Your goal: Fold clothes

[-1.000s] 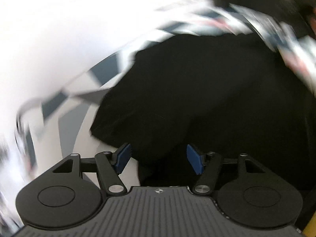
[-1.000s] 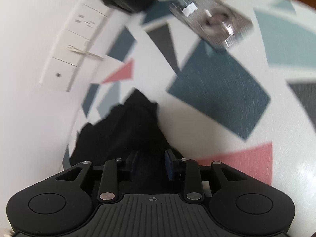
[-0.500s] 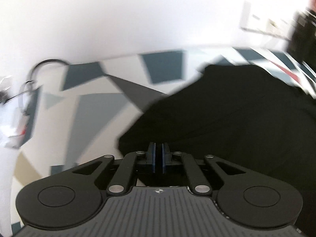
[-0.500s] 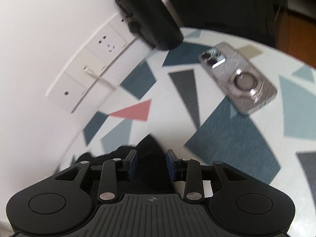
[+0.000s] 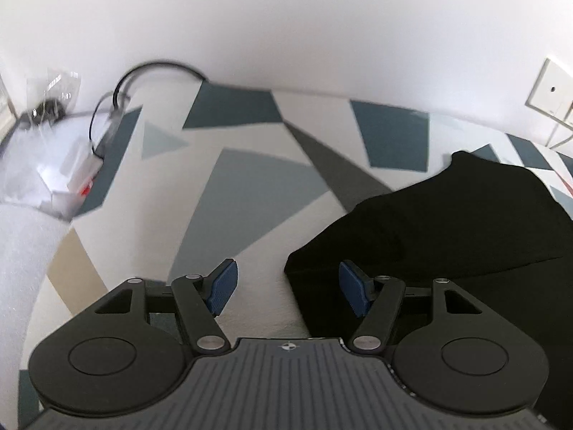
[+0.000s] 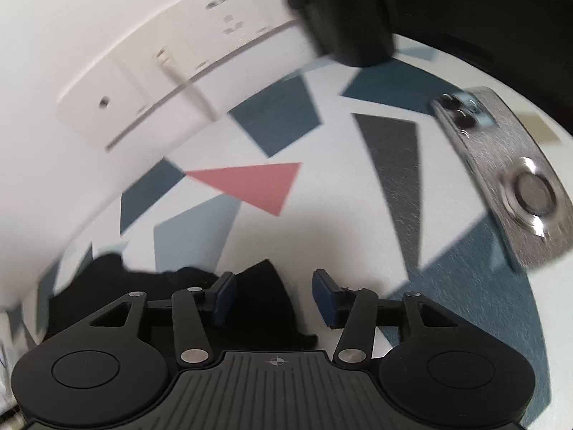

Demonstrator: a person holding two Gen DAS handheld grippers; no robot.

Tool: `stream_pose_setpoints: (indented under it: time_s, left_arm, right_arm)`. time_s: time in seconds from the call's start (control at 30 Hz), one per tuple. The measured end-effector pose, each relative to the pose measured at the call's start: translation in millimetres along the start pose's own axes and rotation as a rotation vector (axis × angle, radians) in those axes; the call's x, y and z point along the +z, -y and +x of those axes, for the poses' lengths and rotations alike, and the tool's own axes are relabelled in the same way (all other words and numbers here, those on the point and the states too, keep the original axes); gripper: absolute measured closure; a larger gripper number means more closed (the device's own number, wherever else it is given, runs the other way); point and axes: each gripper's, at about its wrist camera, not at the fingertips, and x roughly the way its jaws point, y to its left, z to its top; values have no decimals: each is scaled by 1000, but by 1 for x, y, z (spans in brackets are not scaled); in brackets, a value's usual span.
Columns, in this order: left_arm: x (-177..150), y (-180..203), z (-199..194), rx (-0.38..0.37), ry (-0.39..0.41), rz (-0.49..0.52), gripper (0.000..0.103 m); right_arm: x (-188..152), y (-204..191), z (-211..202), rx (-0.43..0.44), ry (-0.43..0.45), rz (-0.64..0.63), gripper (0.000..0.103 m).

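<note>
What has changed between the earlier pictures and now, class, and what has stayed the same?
The left hand-held gripper, shut half a second ago, is opening beside the edge of the black garment, its pads clear of the cloth. The right hand-held gripper is also opening, with a corner of the garment loose between its pads. Both views have swung across the table. The phone still lies on the patterned tablecloth.

We count one black garment [image 5: 447, 222], one phone [image 6: 508, 179], one cable [image 5: 118, 89], and two grippers [image 5: 288, 288] [image 6: 274, 295].
</note>
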Motion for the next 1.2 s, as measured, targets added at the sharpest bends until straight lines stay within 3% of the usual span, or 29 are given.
stream_pose_setpoints:
  time_s: [0.03, 0.07, 0.1, 0.17, 0.27, 0.33, 0.37, 0.43, 0.53, 0.63, 0.73, 0.83, 0.93, 1.03, 1.13, 1.2]
  left_arm:
    - [-1, 3, -1, -13, 13, 30, 70]
    - [-1, 7, -2, -40, 12, 51, 90]
    - [1, 11, -3, -35, 9, 69, 91]
    - [3, 19, -2, -8, 8, 107, 92]
    - [5, 21, 1, 3, 10, 107, 92]
    - [8, 20, 2, 7, 7, 94, 89]
    - [9, 18, 2, 9, 2, 83, 84]
    - [14, 15, 4, 6, -8, 67, 77]
    - [21, 8, 8, -17, -18, 18, 75]
    - [26, 9, 12, -52, -36, 6, 75]
    - [28, 21, 14, -49, -44, 74, 75]
    - [28, 29, 16, -18, -22, 125, 77]
    - [29, 31, 17, 11, -10, 132, 78]
    - [29, 35, 18, 35, 0, 170, 78]
    - [30, 34, 19, 41, 2, 167, 78]
    - [30, 32, 19, 35, 1, 147, 78]
  right_arm:
    - [0, -6, 3, 0, -17, -43, 82]
    - [1, -11, 4, 1, -29, -80, 98]
    - [2, -17, 2, -14, -6, -117, 99]
    - [7, -25, -9, -59, 85, -182, 101]
    - [18, -29, -16, -125, 131, -171, 103]
    - [19, -36, -13, -245, 143, -210, 90]
    - [21, -37, -13, -243, 142, -212, 79]
    - [24, -37, -13, -157, 127, -200, 78]
    - [26, -51, 0, -52, 46, -252, 78]
    - [21, -69, 20, -74, -42, -344, 79]
    - [18, -74, 30, -114, -74, -383, 84]
    - [19, -71, 32, -94, -68, -371, 95]
    - [25, -68, 33, -113, -28, -353, 98]
    - [35, -51, 34, -123, 13, -216, 99]
    - [46, -37, 34, -192, 84, -135, 103]
    - [54, -22, 30, -130, 68, -28, 97]
